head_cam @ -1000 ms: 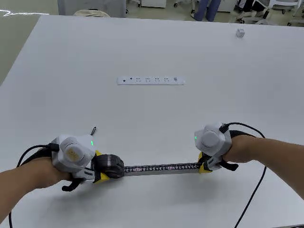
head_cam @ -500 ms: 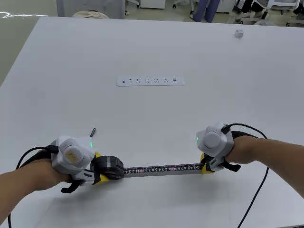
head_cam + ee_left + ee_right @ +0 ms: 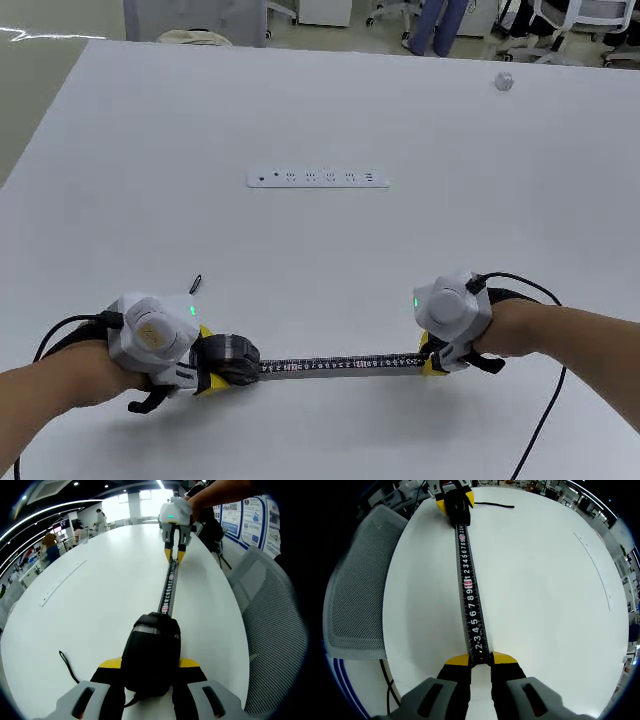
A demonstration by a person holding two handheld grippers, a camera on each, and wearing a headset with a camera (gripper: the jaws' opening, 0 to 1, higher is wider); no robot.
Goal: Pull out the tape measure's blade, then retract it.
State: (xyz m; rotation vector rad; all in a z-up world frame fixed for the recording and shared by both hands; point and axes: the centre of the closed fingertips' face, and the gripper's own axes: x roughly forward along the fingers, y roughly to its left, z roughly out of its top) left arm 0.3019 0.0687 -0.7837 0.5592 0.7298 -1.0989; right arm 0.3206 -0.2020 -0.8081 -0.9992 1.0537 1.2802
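At the near edge of the table (image 3: 320, 280) the left gripper (image 3: 212, 357) clamps the tape measure case (image 3: 236, 357) while the right gripper (image 3: 480, 658) pinches the stretched blade (image 3: 340, 363) by its tip, so a straight, level pull should avoid kinks, with the power strip (image 3: 318, 178) well beyond.

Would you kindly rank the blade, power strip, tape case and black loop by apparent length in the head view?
1. The blade and the power strip look nearly alike. The strip lies farther from the camera, so I won't rank them.
2. The case.
3. The black loop.
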